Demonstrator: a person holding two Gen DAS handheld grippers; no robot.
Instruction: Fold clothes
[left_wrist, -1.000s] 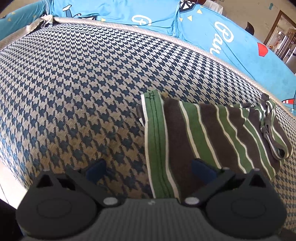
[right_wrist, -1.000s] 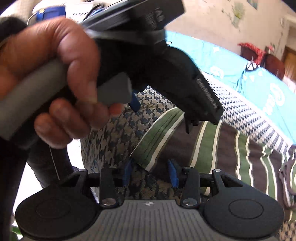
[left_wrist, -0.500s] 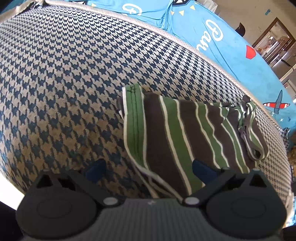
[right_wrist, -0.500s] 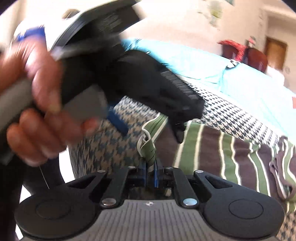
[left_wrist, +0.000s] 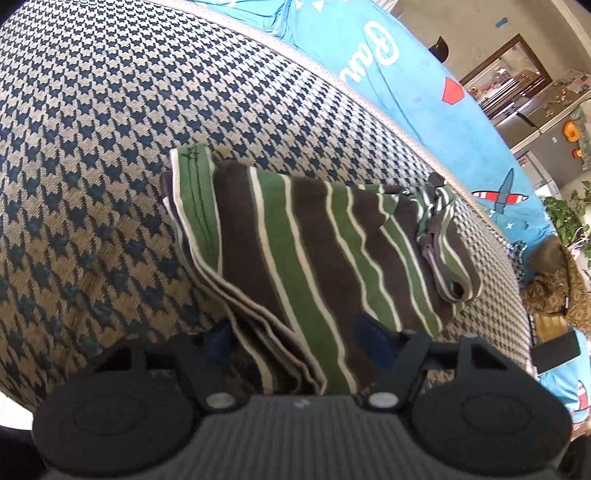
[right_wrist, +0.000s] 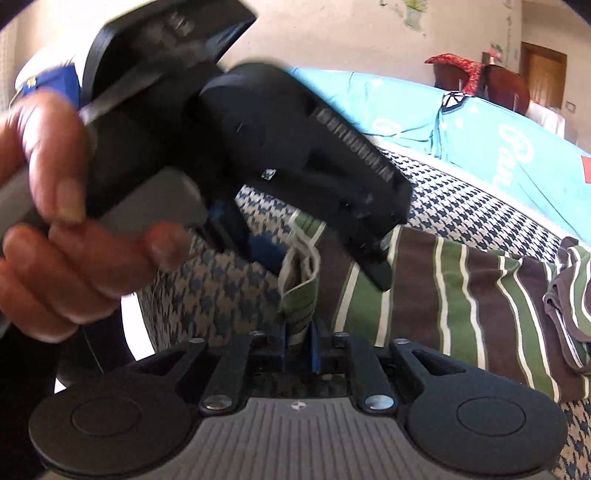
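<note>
A brown shirt with green and white stripes (left_wrist: 314, 251) lies folded on a houndstooth cushion (left_wrist: 110, 129). My left gripper (left_wrist: 295, 338) is open, its blue pads straddling the shirt's near layered edge, which bunches up between them. In the right wrist view my right gripper (right_wrist: 299, 347) is shut on the shirt's green hem corner (right_wrist: 299, 295), which stands pinched upright. The rest of the shirt (right_wrist: 461, 295) spreads to the right. A hand (right_wrist: 55, 221) holds the left gripper (right_wrist: 325, 266) just above that corner.
Light blue printed bedding (left_wrist: 406, 74) lies beyond the cushion's far edge. At the right are a brown cloth heap (left_wrist: 554, 291), a dark flat device (left_wrist: 557, 350) and a plant (left_wrist: 569, 218). The cushion's front edge drops off close to both grippers.
My right gripper has gone from open to shut on the hem corner and raised it. My left gripper has moved onto the shirt's near edge and its fingers stand closer together.
</note>
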